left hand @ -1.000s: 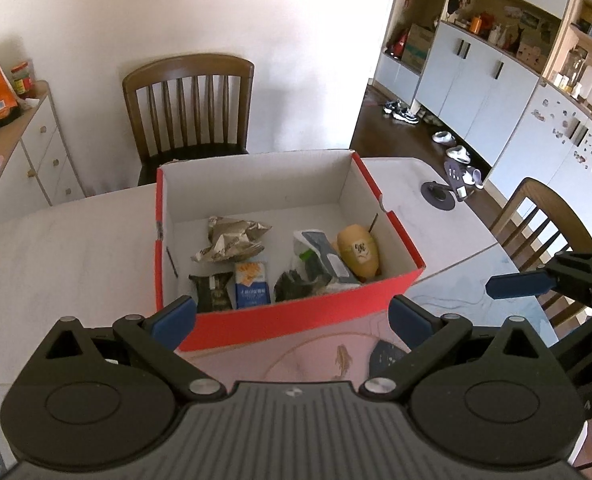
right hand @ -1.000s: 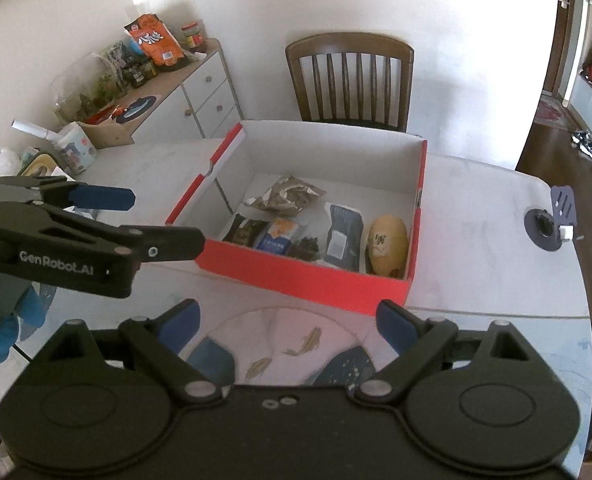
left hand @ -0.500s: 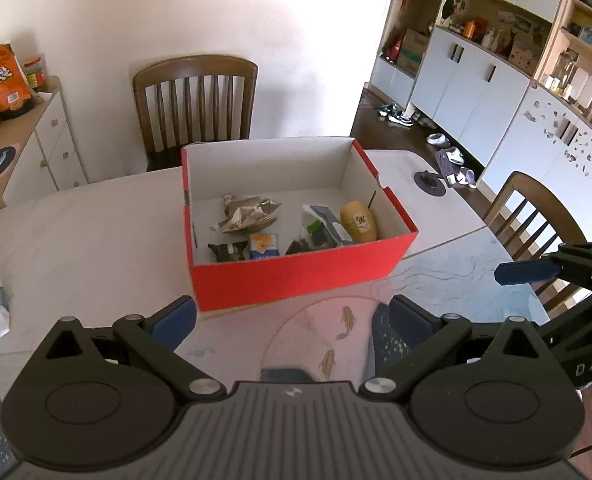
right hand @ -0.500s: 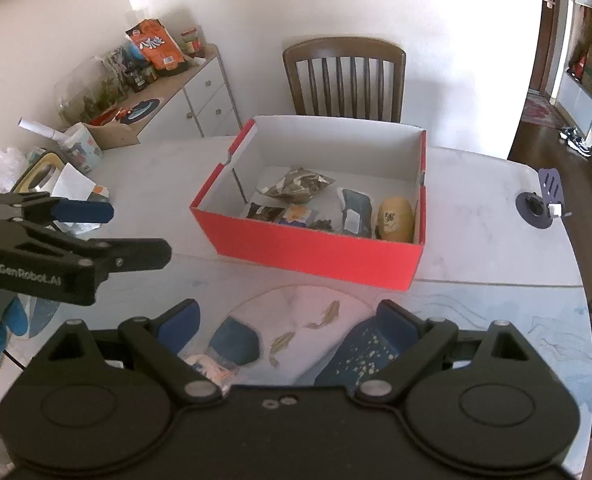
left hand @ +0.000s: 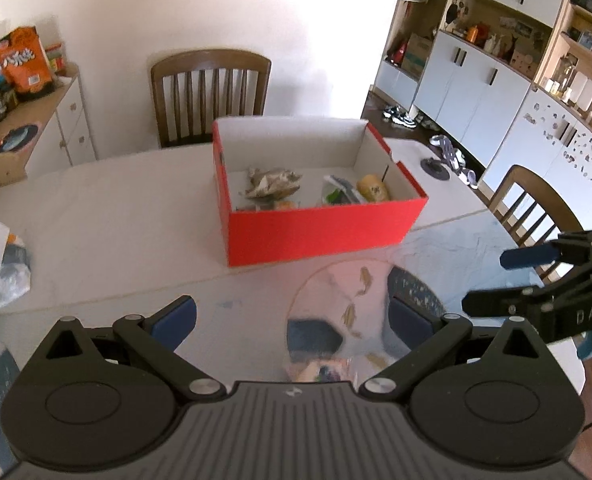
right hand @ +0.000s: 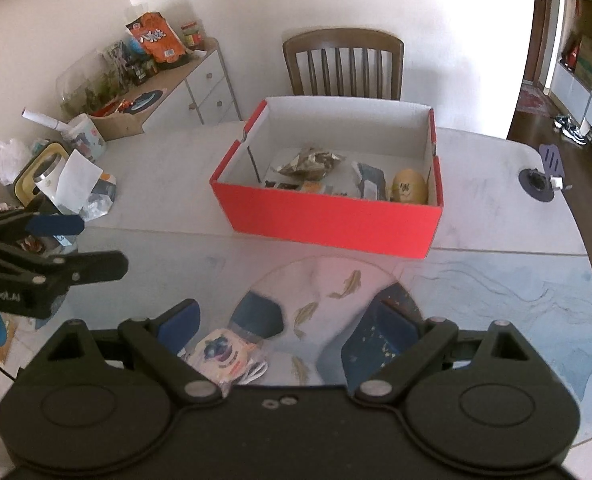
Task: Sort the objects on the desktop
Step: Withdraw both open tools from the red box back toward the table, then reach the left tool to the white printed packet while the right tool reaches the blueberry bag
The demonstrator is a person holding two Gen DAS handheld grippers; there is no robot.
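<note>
Both hand-held grippers, left point(left hand: 292, 314) and right point(right hand: 286, 318), have drawn back from the red box point(right hand: 327, 222) ahead, jaws wide and empty; the packet point(right hand: 222, 354) on the counter point(right hand: 495, 280) below the right one looks next.

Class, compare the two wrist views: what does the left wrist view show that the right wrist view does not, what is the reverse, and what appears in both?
Only the left wrist view shows the white cupboards with shelves above, and a second chair at the table's right.

Only the right wrist view shows the round packet near the camera, the crumpled paper and the yellow-rimmed container at the table's left.

Both show the red box holding the crinkled wrapper and yellow object, the far chair, the orange snack bag, and open, empty tongs: left, right.
</note>
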